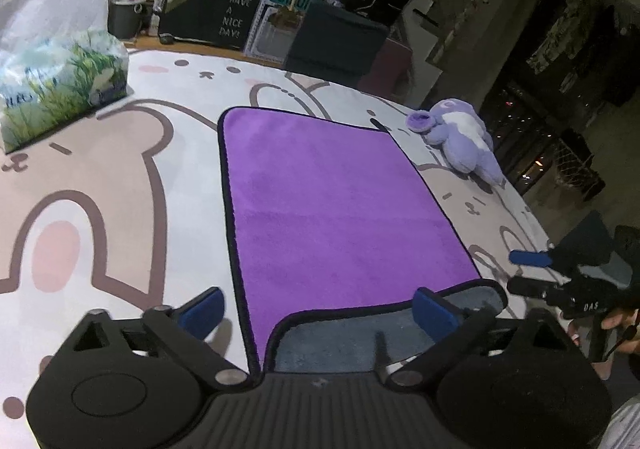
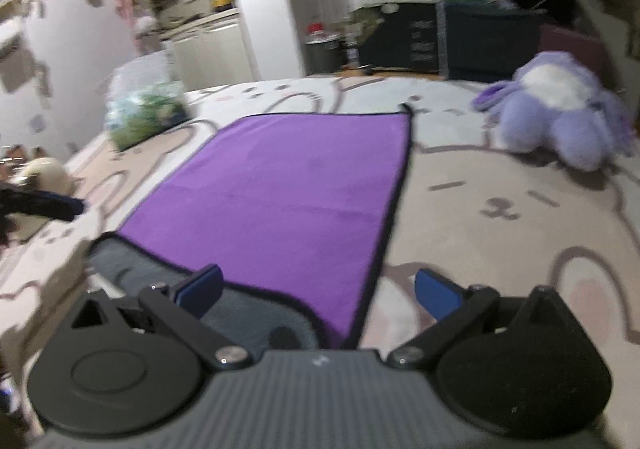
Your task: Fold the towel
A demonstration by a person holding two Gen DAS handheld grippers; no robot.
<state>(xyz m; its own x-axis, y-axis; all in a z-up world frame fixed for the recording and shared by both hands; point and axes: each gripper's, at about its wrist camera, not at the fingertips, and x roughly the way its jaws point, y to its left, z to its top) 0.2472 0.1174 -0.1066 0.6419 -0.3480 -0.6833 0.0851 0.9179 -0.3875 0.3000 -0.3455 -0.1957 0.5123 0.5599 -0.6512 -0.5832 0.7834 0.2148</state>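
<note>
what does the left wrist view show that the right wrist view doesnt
Only the left wrist view shows the right claw from outside, open, hovering off the towel's right edge, and the legible "have a nice day" sign.

Only the right wrist view shows the white cabinets by the wall and a beige object at the far left.

Both share the purple towel lying flat with its near edge flipped to show grey, the purple plush, the green printed bag, and open claws near the towel's near corners.
</note>
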